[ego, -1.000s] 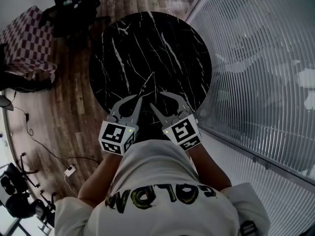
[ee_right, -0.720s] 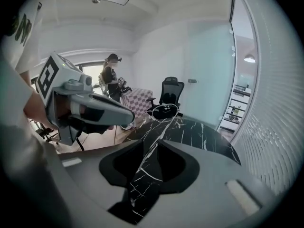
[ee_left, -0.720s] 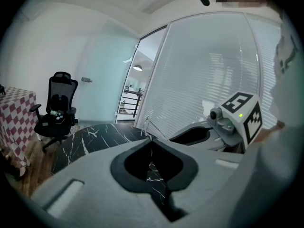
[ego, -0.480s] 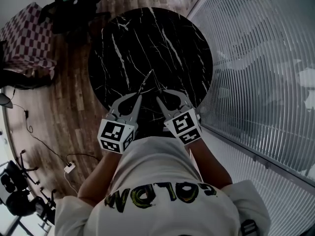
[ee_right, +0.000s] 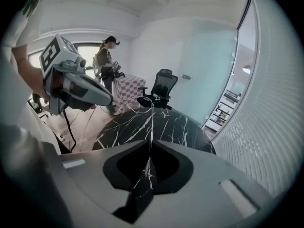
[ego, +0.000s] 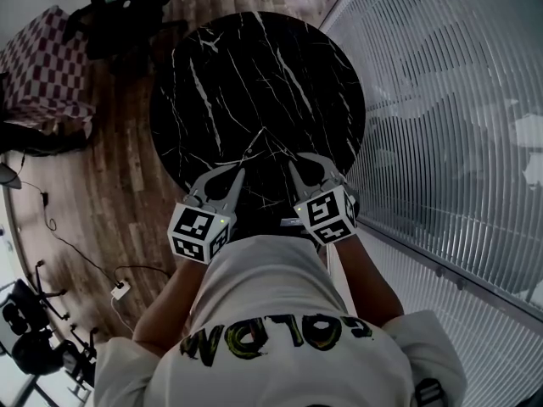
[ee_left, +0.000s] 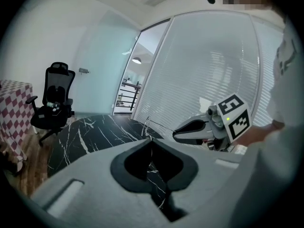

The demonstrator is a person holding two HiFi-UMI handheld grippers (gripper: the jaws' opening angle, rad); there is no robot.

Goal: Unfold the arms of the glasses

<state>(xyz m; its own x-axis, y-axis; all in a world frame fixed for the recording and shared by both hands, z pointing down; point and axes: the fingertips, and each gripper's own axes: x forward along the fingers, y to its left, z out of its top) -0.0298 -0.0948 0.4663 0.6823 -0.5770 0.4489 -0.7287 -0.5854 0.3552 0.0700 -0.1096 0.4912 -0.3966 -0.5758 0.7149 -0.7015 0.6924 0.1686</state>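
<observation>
Thin wire-framed glasses (ego: 260,134) hang just above the near edge of the round black marble table (ego: 254,66), held between both grippers. My left gripper (ego: 241,170) is shut on one end of them; in the left gripper view the wire (ee_left: 147,124) rises from its closed tips (ee_left: 151,137). My right gripper (ego: 293,164) is closing, and its tips (ee_right: 151,143) pinch a thin arm of the glasses (ee_right: 152,113) that runs straight out ahead. The lenses are hard to make out.
A black office chair (ego: 127,15) and a checkered piece of furniture (ego: 42,66) stand beyond the table on the wood floor. A glass wall with blinds (ego: 441,125) runs along the right. Cables (ego: 119,291) lie on the floor at left. A person (ee_right: 107,65) stands in the background.
My right gripper has moved forward and down to the glasses, and its jaws have gone from wide open to closed on the arm. The left gripper has barely shifted.
</observation>
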